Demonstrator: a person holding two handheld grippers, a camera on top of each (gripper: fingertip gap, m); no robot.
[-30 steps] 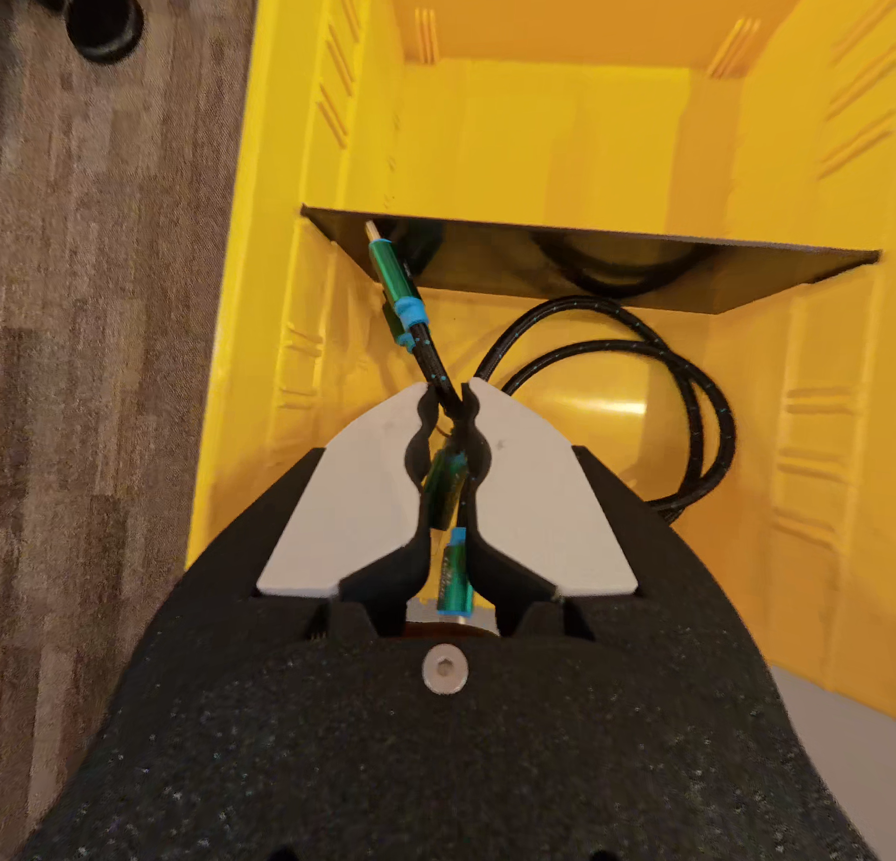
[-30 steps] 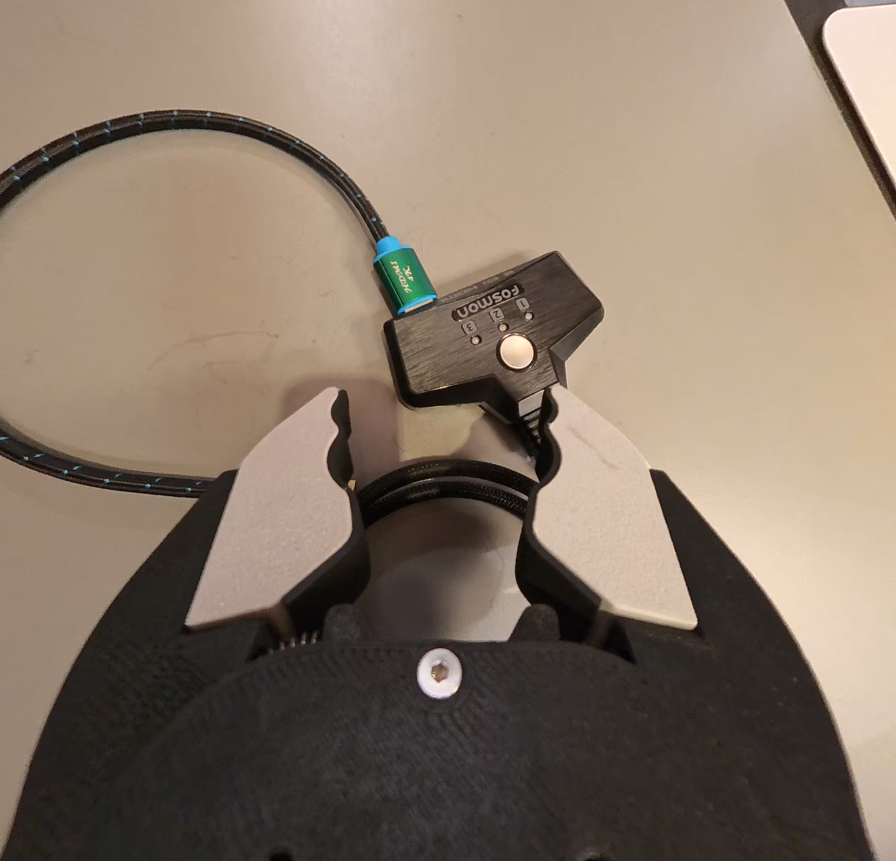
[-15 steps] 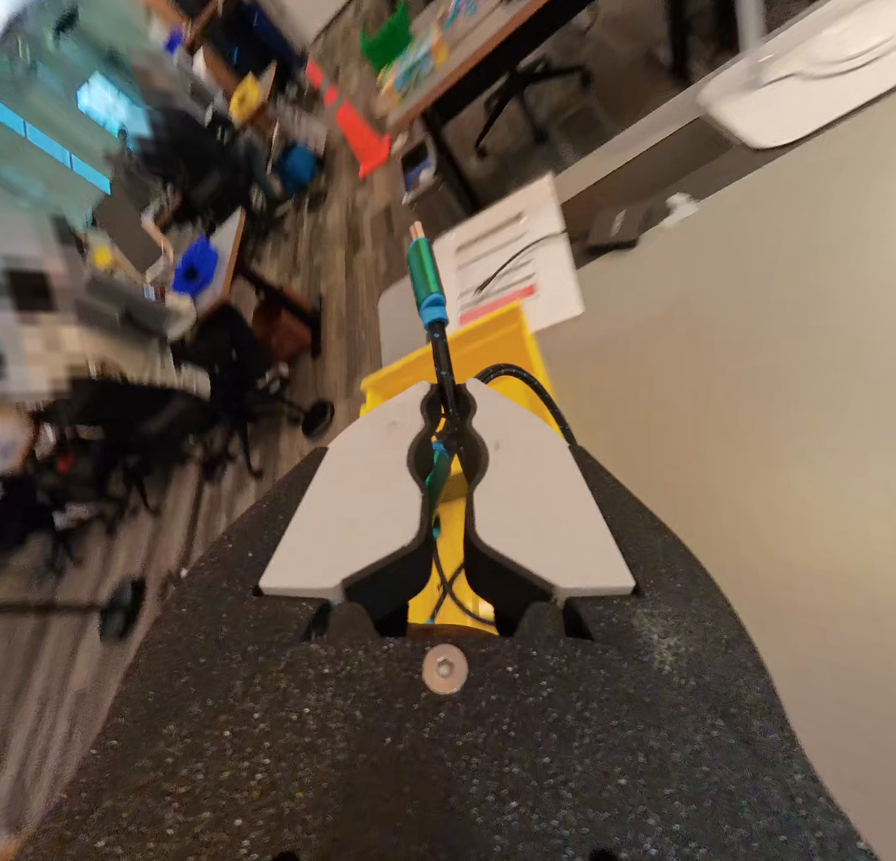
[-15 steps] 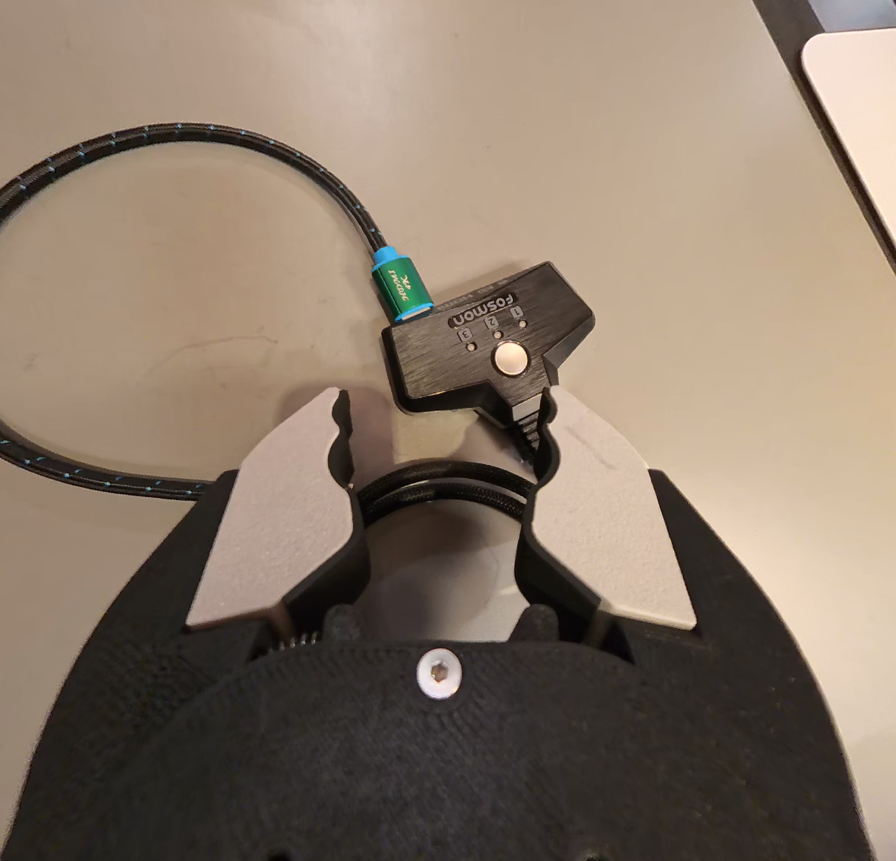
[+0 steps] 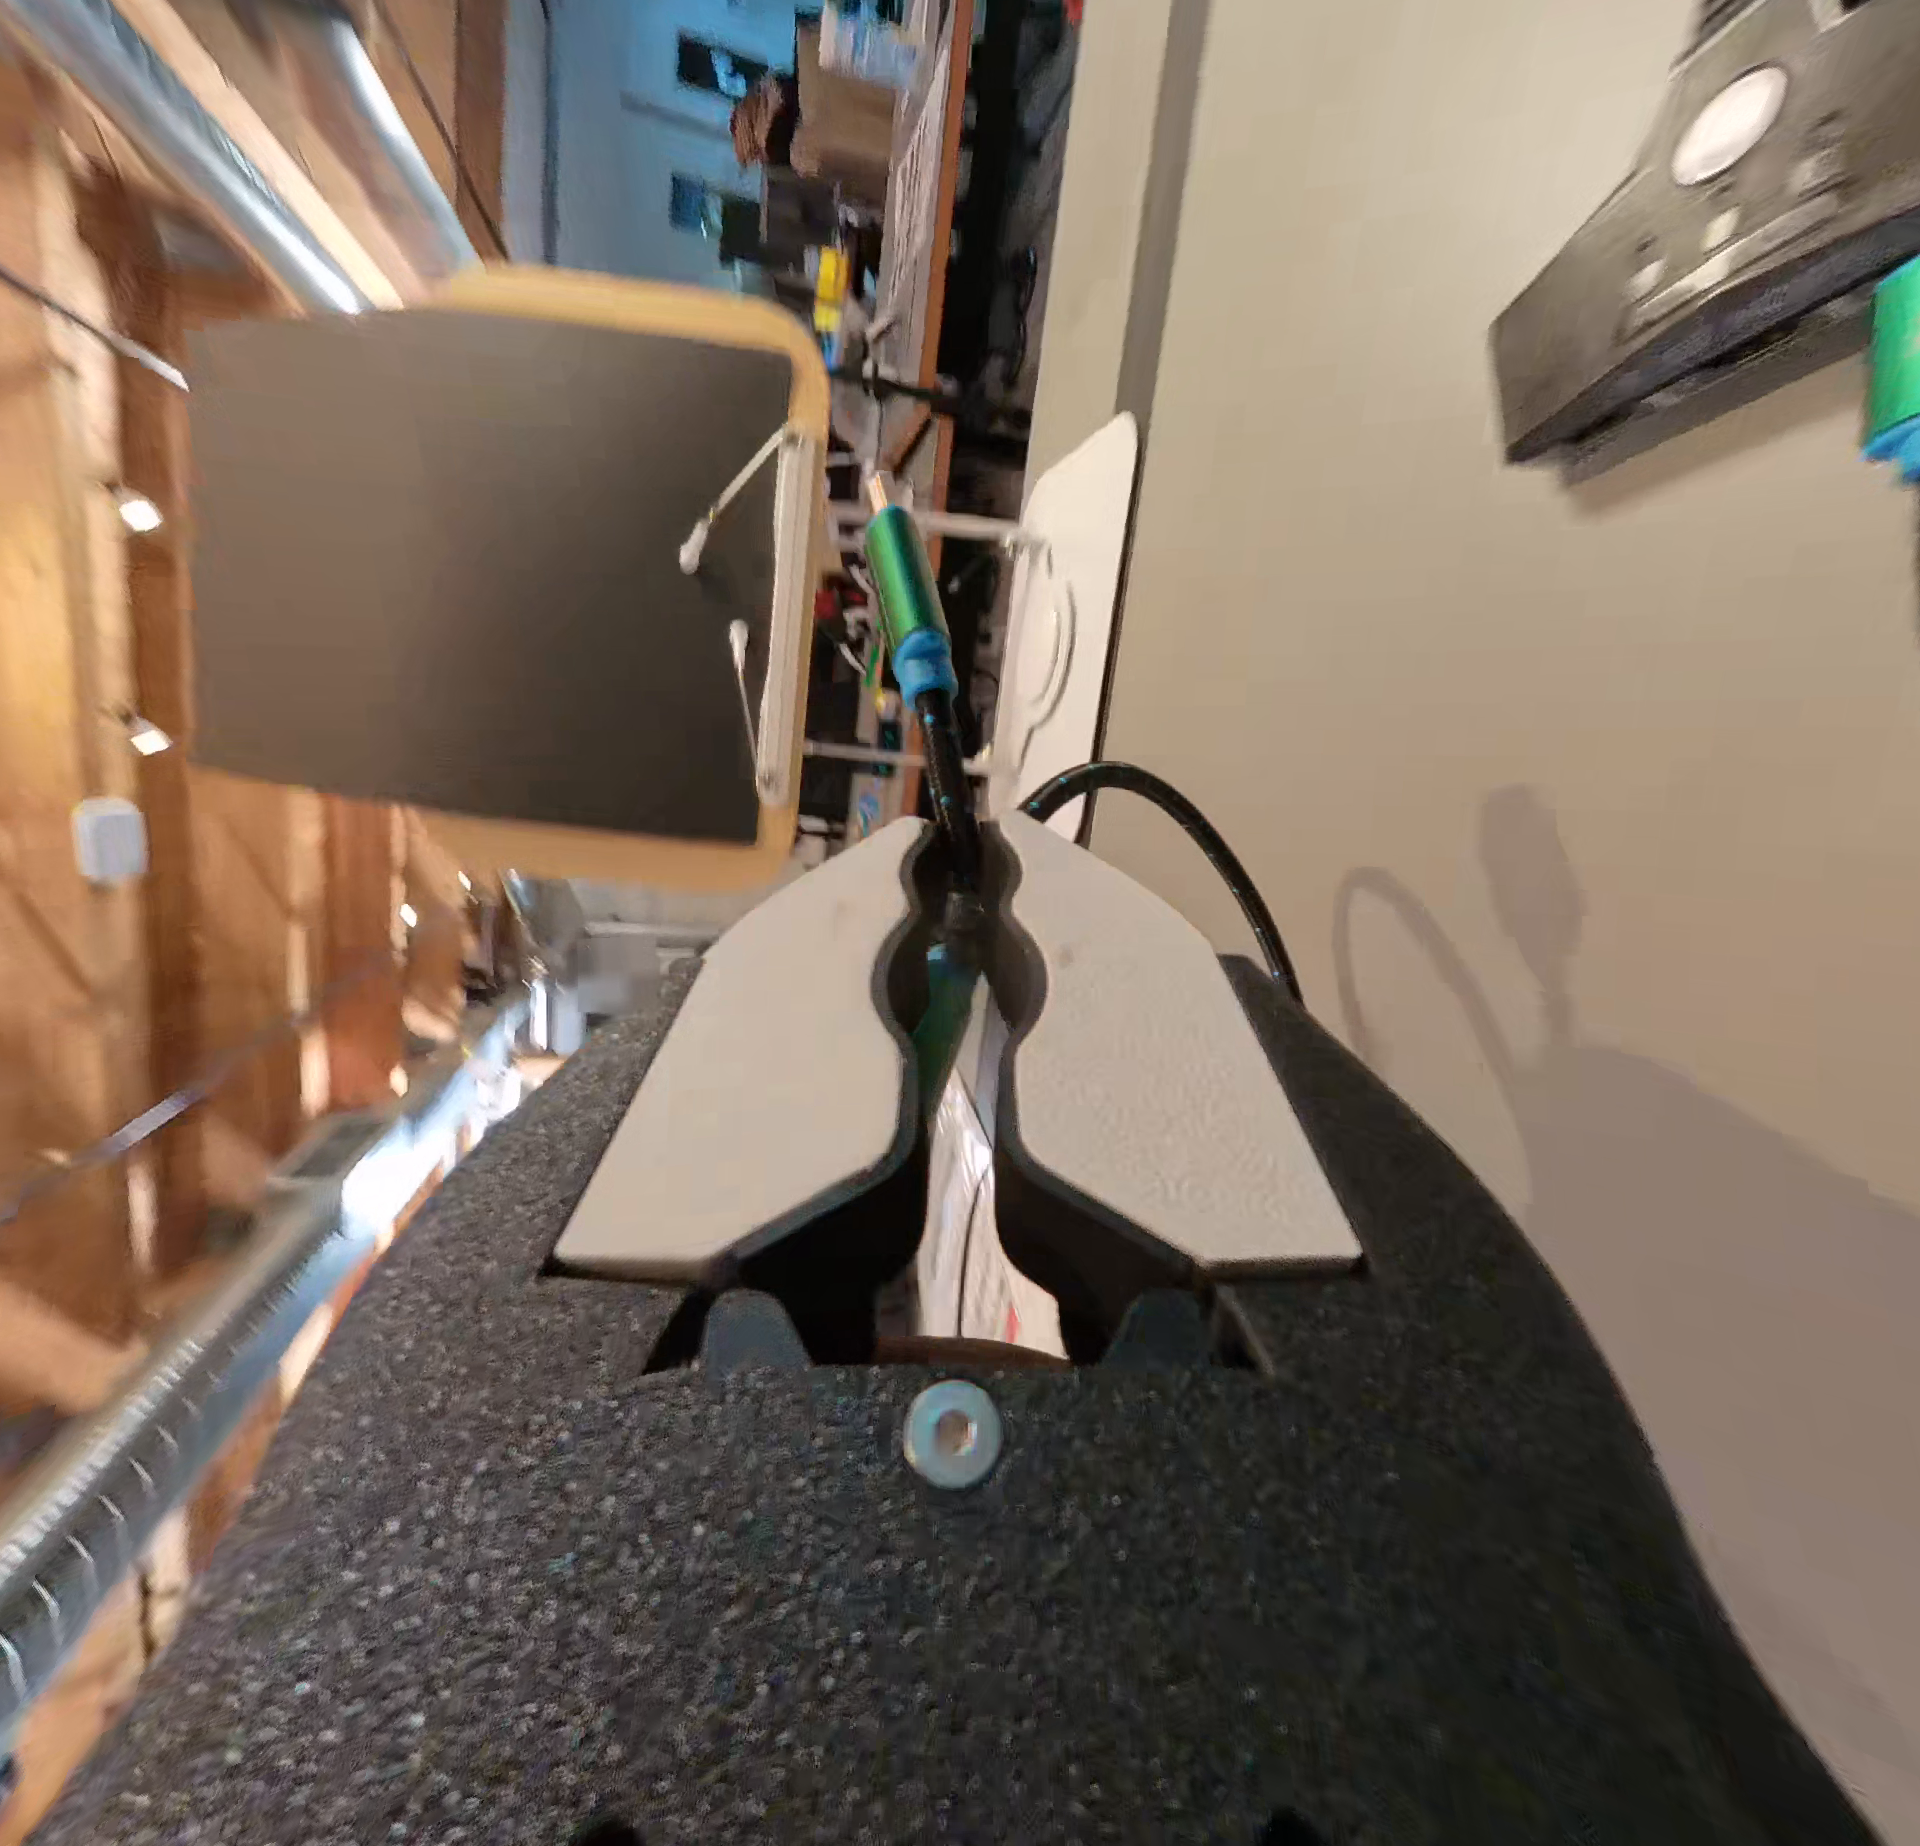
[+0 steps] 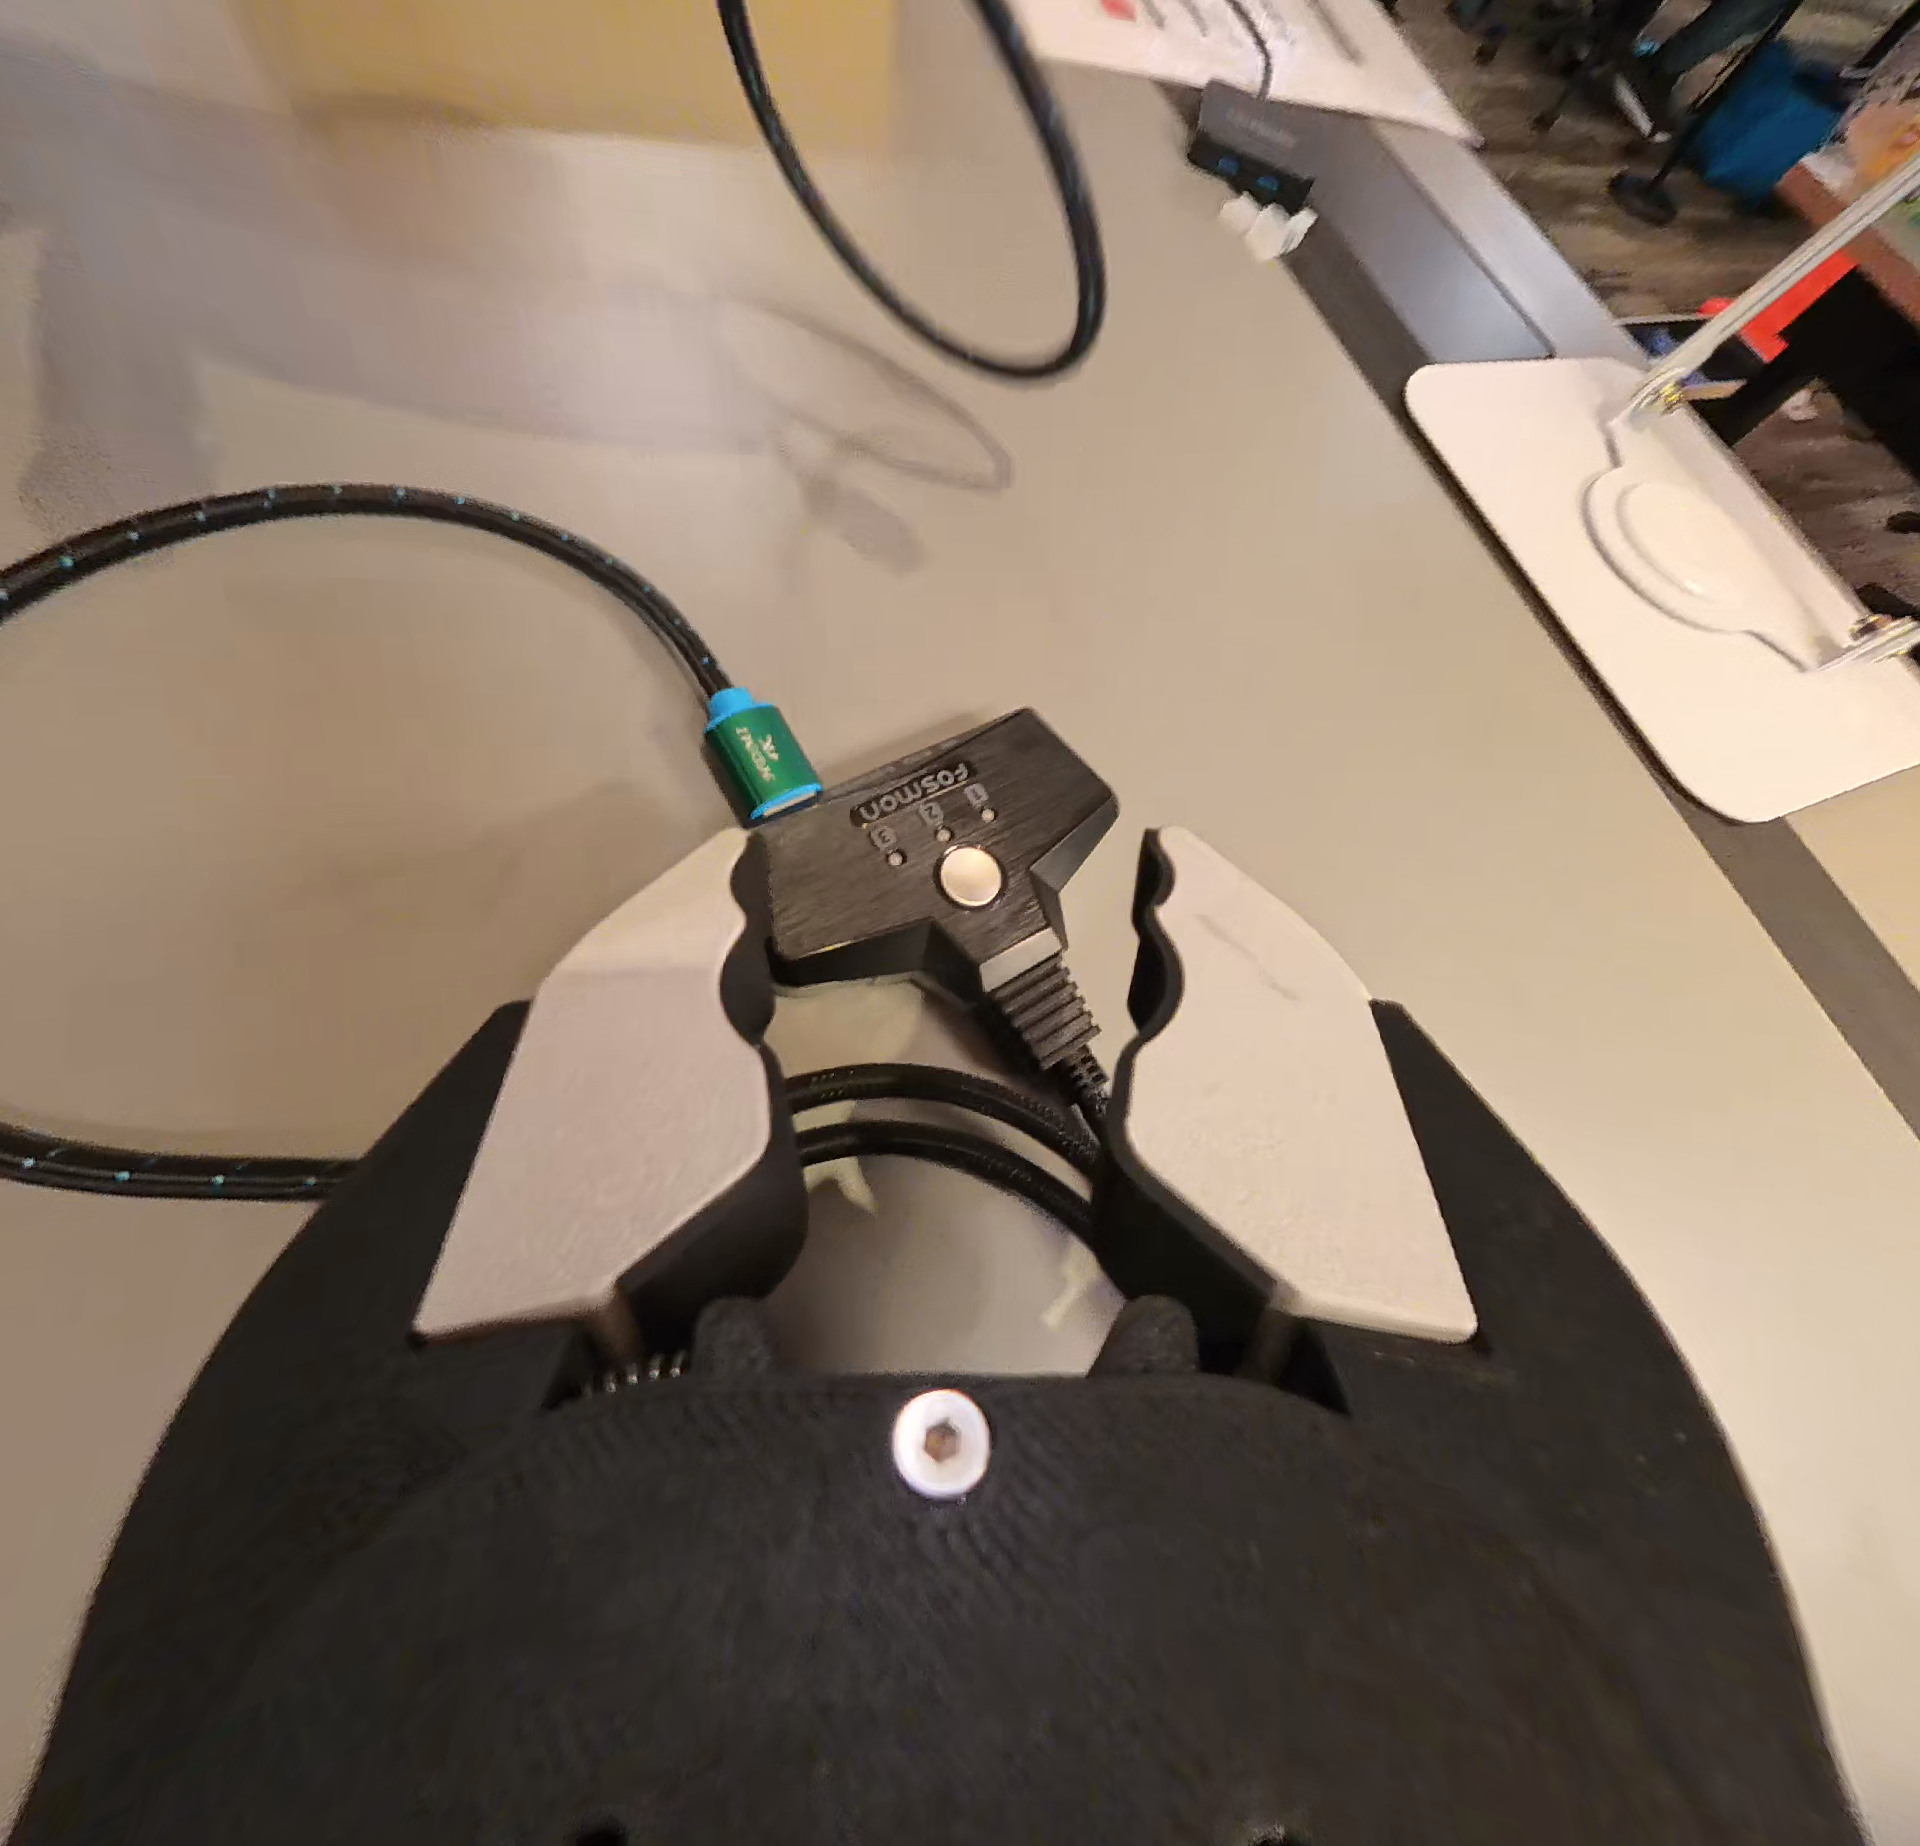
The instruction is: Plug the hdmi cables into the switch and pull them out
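The beige bench (image 6: 1299,570) carries the black brushed-metal switch (image 6: 935,851), which lies between the spread fingers of the right tool (image 6: 940,887), one green-shelled braided cable (image 6: 764,773) already seated at its far-left port. The left tool (image 5: 961,851) is pressed together on a second black braided cable (image 5: 940,757), whose green plug (image 5: 904,575) points straight ahead along the fingers. The switch sits ahead and to the right of it, so the plug probably needs turning rightward.

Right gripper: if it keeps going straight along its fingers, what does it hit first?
Most likely the black HDMI switch. The right gripper is open, and the switch body already sits between its fingertips on the table, one green HDMI plug in its side. Height above the table is unclear.
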